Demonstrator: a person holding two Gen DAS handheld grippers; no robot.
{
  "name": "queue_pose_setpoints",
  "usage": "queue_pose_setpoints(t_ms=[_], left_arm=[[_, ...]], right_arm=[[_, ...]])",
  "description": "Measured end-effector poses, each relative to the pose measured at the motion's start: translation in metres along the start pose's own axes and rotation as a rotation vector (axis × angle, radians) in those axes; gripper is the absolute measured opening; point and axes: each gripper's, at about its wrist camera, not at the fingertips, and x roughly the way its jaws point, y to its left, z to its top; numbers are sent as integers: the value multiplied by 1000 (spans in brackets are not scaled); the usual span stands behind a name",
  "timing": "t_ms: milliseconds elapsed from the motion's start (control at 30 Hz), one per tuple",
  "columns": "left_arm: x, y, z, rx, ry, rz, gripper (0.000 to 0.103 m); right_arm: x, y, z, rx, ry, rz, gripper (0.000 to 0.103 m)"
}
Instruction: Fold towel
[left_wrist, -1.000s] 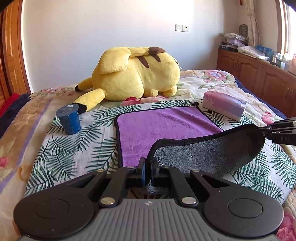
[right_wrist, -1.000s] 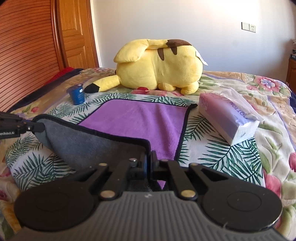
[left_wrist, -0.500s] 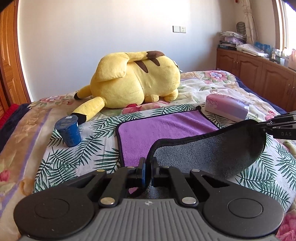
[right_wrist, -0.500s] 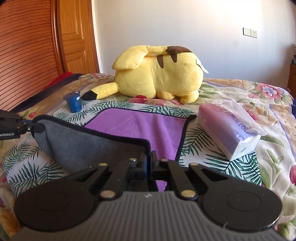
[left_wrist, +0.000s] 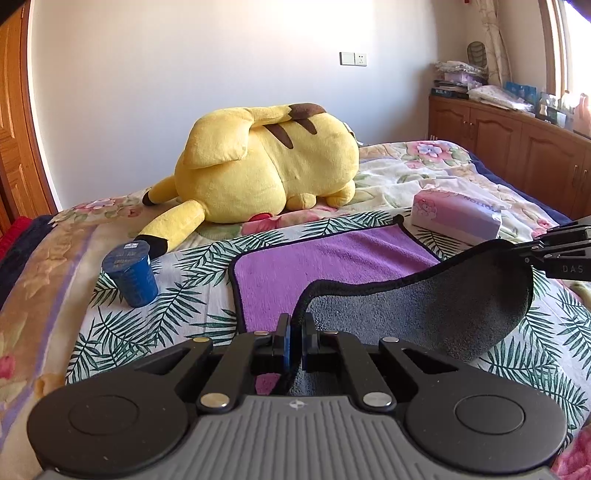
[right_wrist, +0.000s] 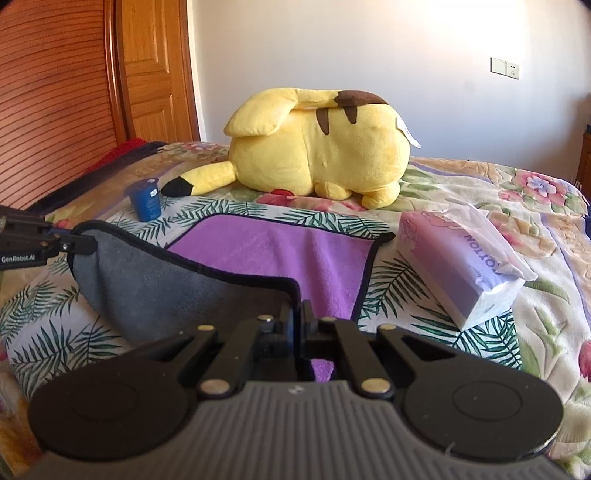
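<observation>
Palm-leaf printed bedspread (left_wrist: 155, 314) covers the bed, backed by a white wall (left_wrist: 184, 74) and wooden cabinets (left_wrist: 517, 147). The purple towel (left_wrist: 325, 258) lies there, near edge lifted grey-side-up, left gripper (left_wrist: 294, 341) and right gripper (right_wrist: 298, 319) each pinching a corner.

Matte black throughout on the left gripper (left_wrist: 294, 341): two round flat discs at the near corners, angled link bars with silver rivets, a ribbed grey plate between with a small emblem. Blue pads lining the narrow fingers (left_wrist: 283, 341). Same build on the right gripper (right_wrist: 297, 325): black discs, silver rivets, ribbed grey plate, thin blue strip at the tips. White lettering on the side of each: "DAS" on the right, "GenRobot.AI" on the left.
</observation>
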Motion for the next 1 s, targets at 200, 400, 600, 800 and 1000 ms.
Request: queue_pose_setpoints(t_ms=[200,400,600,800,1000], left_arm=[[6,1,13,26,-25,15,0],[17,6,30,44,-62,41,0],[34,11,41,64,-72,85,0],[49,15,52,76,-92,108,0],[65,21,64,53,-110,122,0]], right_arm=[[5,-1,11,-31,-21,-1,4],[15,-7,27,-76,-45,-25,4],[26,-15,44,-97,-71,-49,4],[37,-18,55,-125,-103,-70,4],[51,-22,65,-147,-127,-96,4]])
